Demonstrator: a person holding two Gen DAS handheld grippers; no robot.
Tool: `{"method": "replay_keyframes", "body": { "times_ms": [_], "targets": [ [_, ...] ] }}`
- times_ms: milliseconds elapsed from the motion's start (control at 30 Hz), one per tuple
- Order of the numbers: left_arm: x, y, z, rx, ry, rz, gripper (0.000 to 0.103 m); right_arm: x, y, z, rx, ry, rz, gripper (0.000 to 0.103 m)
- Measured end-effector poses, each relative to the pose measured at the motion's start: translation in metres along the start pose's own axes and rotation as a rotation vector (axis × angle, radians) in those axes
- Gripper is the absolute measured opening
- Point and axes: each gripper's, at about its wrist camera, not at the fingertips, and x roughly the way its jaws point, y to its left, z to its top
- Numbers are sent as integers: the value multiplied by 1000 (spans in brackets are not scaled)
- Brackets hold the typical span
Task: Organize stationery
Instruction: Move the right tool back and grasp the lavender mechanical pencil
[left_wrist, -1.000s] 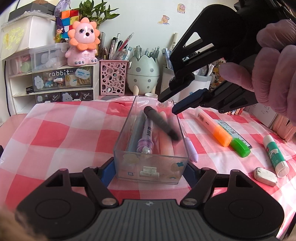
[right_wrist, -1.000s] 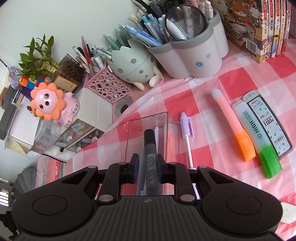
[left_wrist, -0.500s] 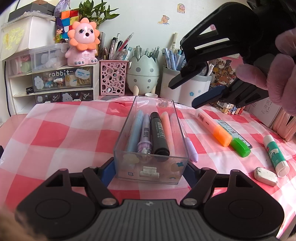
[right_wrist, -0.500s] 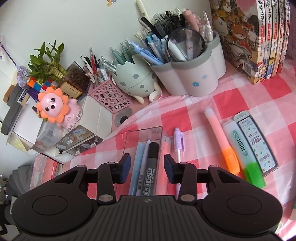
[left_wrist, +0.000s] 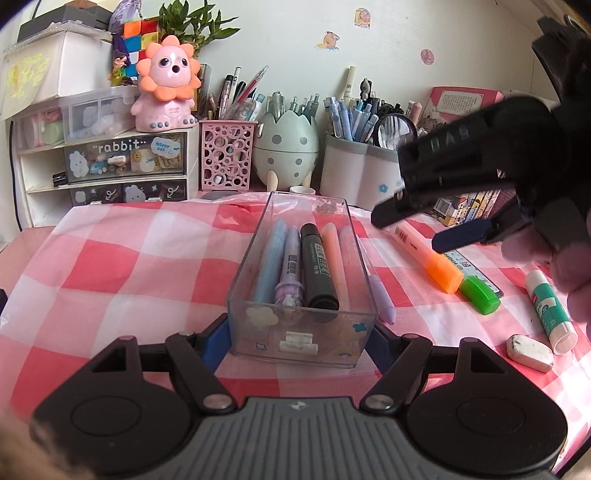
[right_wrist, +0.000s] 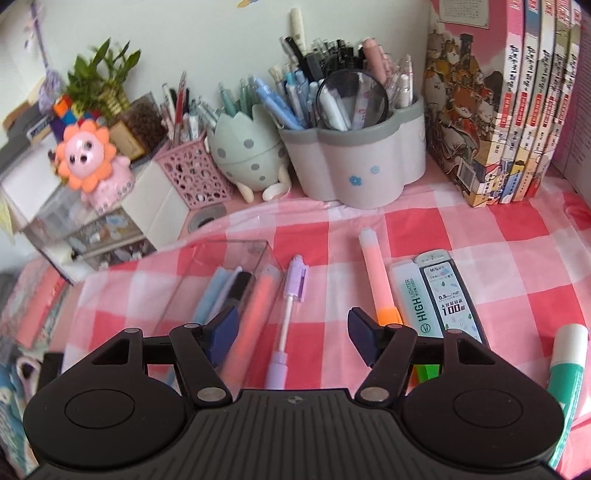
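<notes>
A clear plastic box (left_wrist: 301, 334) sits on the pink checked cloth and holds several pens, among them a black marker (left_wrist: 317, 267). My left gripper (left_wrist: 299, 338) is shut on the box's near end. My right gripper (right_wrist: 291, 332) is open and empty, above a purple pen (right_wrist: 286, 325) that lies just right of the box (right_wrist: 192, 291). It also shows in the left wrist view (left_wrist: 417, 225), raised at the right. An orange highlighter (right_wrist: 376, 273), a green highlighter (right_wrist: 412, 295), a lead case (right_wrist: 448, 295), a glue stick (left_wrist: 550, 306) and an eraser (left_wrist: 530, 352) lie on the cloth.
At the back stand a white flower-shaped pen pot (right_wrist: 354, 170), an egg-shaped holder (right_wrist: 249, 155), a pink mesh cup (left_wrist: 227, 155), a small drawer unit (left_wrist: 107, 162) with a pink lion toy (left_wrist: 168, 85), and a row of books (right_wrist: 517, 96).
My right gripper has let go of the black marker, which now lies in the box. It has opened wide and moved right, over the purple pen.
</notes>
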Motion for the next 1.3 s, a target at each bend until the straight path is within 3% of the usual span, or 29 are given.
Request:
{"method": "replay_keyframes", "body": {
  "times_ms": [167, 500, 733, 1100, 1300],
  "targets": [
    [0, 0, 0, 0, 0, 0, 49, 12, 2, -16, -157, 4, 0, 68],
    [0, 0, 0, 0, 0, 0, 49, 28, 4, -24, -313, 6, 50, 62],
    [0, 0, 0, 0, 0, 1, 49, 36, 9, -18, -394, 5, 54, 51],
    [-1, 1, 1, -1, 1, 3, 49, 45, 16, -11, -470, 16, 20, 45],
    [-1, 1, 1, -1, 1, 3, 49, 44, 19, -11, -519, 34, 49, 32]
  ]
}}
